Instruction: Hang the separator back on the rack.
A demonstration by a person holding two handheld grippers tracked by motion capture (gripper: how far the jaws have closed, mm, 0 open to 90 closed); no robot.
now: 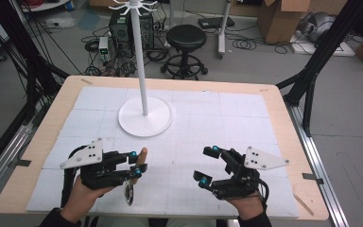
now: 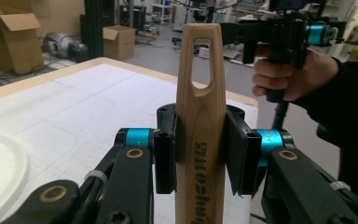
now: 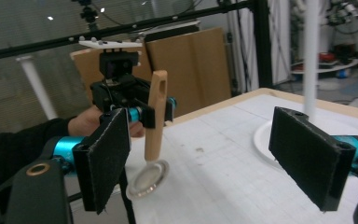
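Observation:
My left gripper [image 1: 134, 164] is shut on the wooden handle [image 1: 143, 153] of a small utensil. The handle points up and away, and a round metal head [image 1: 129, 193] hangs just above the table's near edge. In the left gripper view both pads clamp the handle [image 2: 200, 116], which has a slot near its top. The right gripper view shows that handle [image 3: 156, 116] upright, with the metal head [image 3: 148, 179] below it. My right gripper [image 1: 207, 164] stands open over the white mat at the right, its jaws wide apart with nothing between them.
A white hanger stand [image 1: 141, 61] with a round base [image 1: 145, 117] rises at the middle back of the table. A white gridded mat [image 1: 227, 118] covers the wooden tabletop. On the floor behind are a black stool [image 1: 185, 40], cardboard boxes and cables.

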